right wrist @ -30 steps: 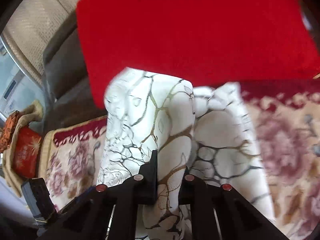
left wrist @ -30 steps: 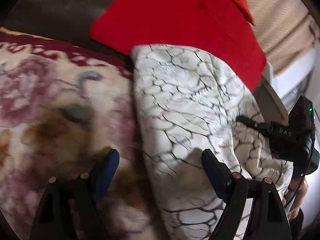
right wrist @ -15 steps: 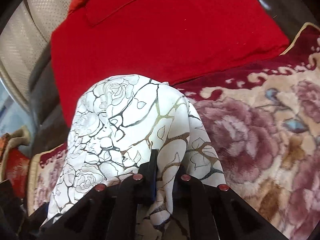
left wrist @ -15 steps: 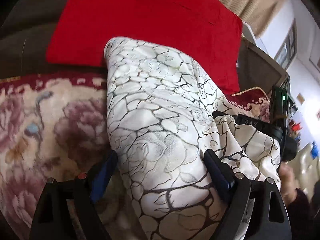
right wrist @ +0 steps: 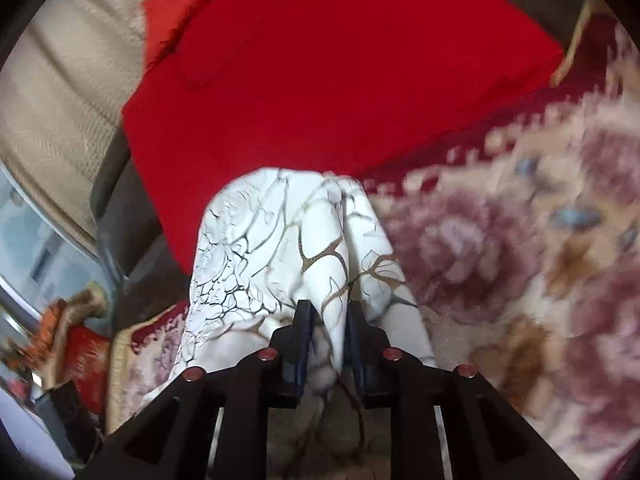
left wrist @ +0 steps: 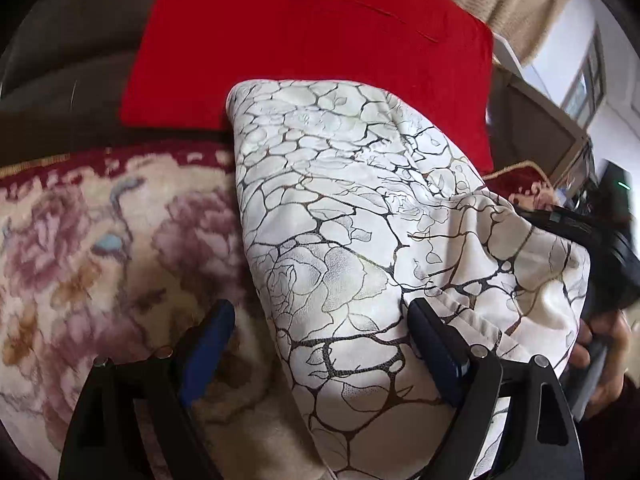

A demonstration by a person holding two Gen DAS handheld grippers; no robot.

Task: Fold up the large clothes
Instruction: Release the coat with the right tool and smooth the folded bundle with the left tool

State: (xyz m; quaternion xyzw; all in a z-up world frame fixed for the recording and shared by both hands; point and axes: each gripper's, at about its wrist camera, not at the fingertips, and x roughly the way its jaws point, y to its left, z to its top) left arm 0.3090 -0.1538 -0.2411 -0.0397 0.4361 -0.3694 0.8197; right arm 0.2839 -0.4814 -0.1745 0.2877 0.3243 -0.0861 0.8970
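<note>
**While easing off the pinch: limp, light, likely slippery cloth**

Though set round a raised ridge of cloth, opening at this moment: so with the jaws of the right gripper [right wrist: 326, 308], the ridge standing between them but apparently no longer squeezed. Belongs to the large white garment of smooth fabric printed with dark and gold veins and roses [right wrist: 256, 264], draped from that ridge down and away in soft, rounded folds.

Spread wide apart and clamped on nothing: so with the jaws of the left gripper [left wrist: 320, 308]. Straddling the near edge of the garment [left wrist: 340, 200], one finger lying against the cloth, the other over the pink and cream floral plush blanket [left wrist: 100, 240] beside it.

Mounded on that blanket, far edge against the bright red square cushion [left wrist: 320, 40] propped on the dark sofa back [left wrist: 60, 60]. Right-hand end bunched up toward the right gripper [left wrist: 600, 248] and the hand [left wrist: 600, 356] behind it.

Handling, as a judgement:
- Soft and without stiffness; sags and creases wherever unsupported, so holds no shape by itself.
- Probably light for its size, yet bulky; too much cloth for one pinch to steer.
- Faint sheen suggests a slick face: likely to slide out of a shallow grip and to slip over itself once stacked. Plush blanket beneath should drag on it somewhat.
- Not fragile; only risk is snagging or a crooked fold.

Where to take hold: at a hem or corner, not mid-panel, biting deep over a doubled edge. Best with both grippers well apart along the same edge, keeping it taut between them.
</note>
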